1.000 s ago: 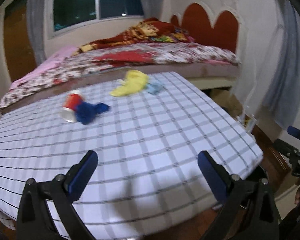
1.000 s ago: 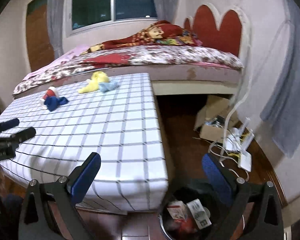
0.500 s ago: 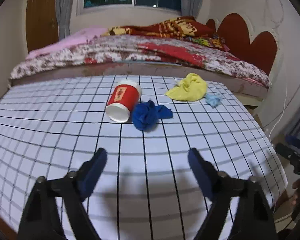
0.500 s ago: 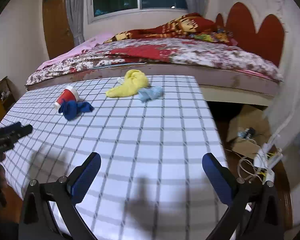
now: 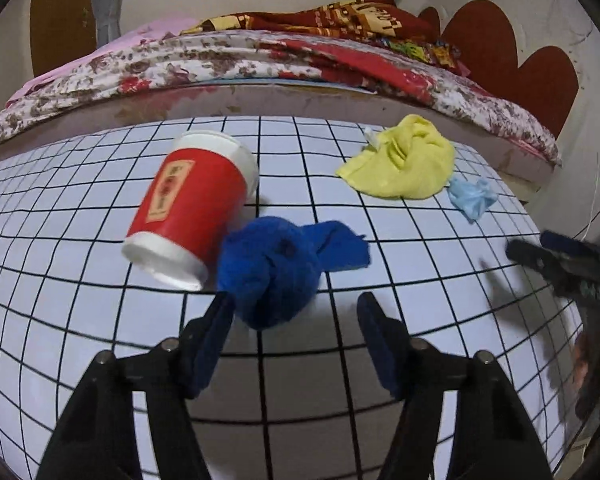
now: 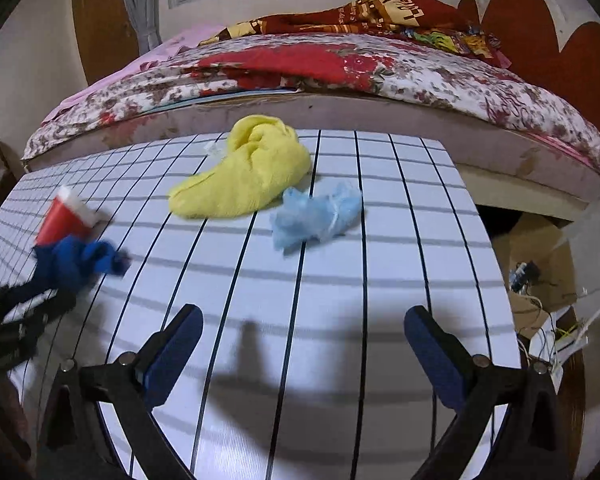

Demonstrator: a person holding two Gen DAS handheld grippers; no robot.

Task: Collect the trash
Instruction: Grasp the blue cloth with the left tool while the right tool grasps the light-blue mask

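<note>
Blue crumpled cloth (image 5: 272, 270) lies on the checked mattress (image 5: 100, 320) beside a tipped red cup (image 5: 192, 204).
Left gripper (image 5: 296, 312) jaws, just closing, stand half-open before the cloth, not gripping; right gripper (image 6: 300, 322) jaws wide, empty.

Red paper cup (image 5: 188, 208), smooth, slightly glossy, white rim; blue cloth (image 5: 276, 268), fuzzy, matt; yellow cloth (image 6: 244, 176), soft terry-like (matt); pale blue wad (image 6: 316, 216), thin, crinkled; checked table cover (image 6: 340, 320), smooth, finely ribbed
</note>
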